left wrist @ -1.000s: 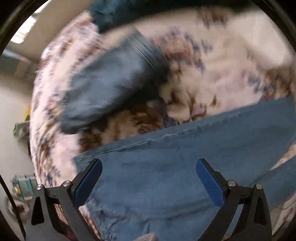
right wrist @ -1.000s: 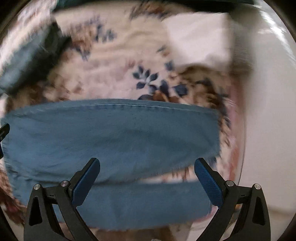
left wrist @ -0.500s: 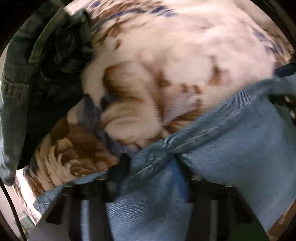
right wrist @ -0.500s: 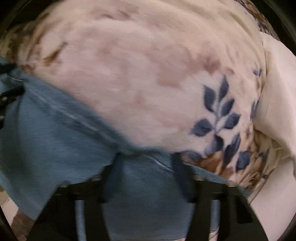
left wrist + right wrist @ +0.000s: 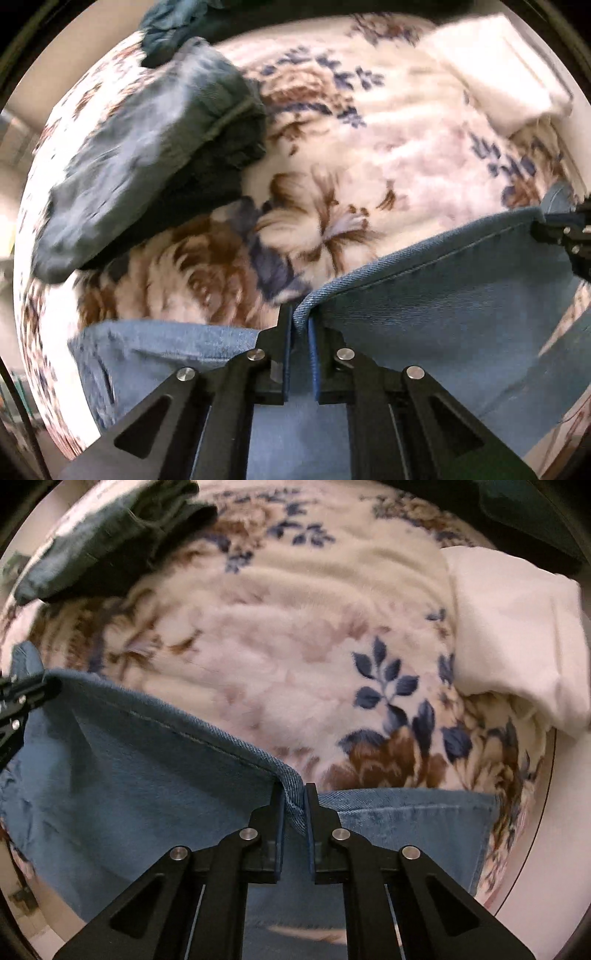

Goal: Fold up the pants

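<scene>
L tongs (image 5: 299, 321) clamped on jeans (image 5: 443, 306) edge, over floral blanket (image 5: 332, 166)

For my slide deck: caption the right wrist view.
Right gripper pinches the light blue pants edge above a floral blanket.

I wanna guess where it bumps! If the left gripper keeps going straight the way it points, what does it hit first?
Probably the flowery blanket. The left gripper is pinching the light blue pants edge, and only blanket shows just ahead. The dark jeans sit off to the left. Depth is hard to judge.
</scene>
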